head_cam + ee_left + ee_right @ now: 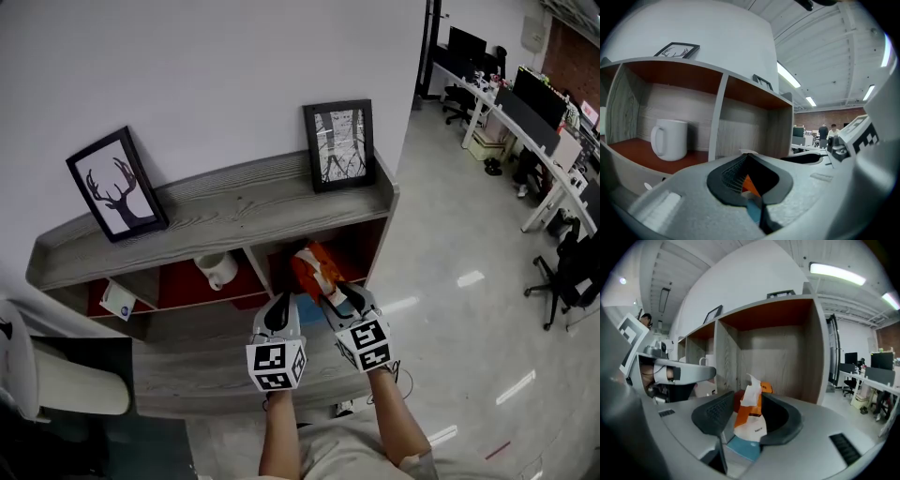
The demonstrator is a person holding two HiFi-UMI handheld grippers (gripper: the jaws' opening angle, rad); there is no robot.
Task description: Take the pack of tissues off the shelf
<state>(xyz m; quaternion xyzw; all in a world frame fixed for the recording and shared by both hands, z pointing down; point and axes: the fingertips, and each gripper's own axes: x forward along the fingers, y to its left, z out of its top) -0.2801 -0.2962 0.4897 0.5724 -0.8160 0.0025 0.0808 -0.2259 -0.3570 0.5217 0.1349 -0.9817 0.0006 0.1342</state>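
Note:
The pack of tissues (314, 265) is orange and white with a blue end and a tissue sticking out, and it lies in the right cubby of the grey wooden shelf (234, 211). My right gripper (336, 292) reaches into that cubby. In the right gripper view the pack (750, 416) sits between the wide open jaws of this gripper (747, 397), with a gap showing at the left pad. My left gripper (279, 305) hangs just left of it at the shelf's front, its jaws closed together (746, 155). A sliver of the pack (749, 183) shows past them.
A white mug (217, 270) stands in the middle cubby. A small white box (119, 300) lies in the left cubby. Two framed pictures (117, 185) (339, 143) lean on the shelf top. A white chair (56, 375) is at the left, office desks (525, 112) at the far right.

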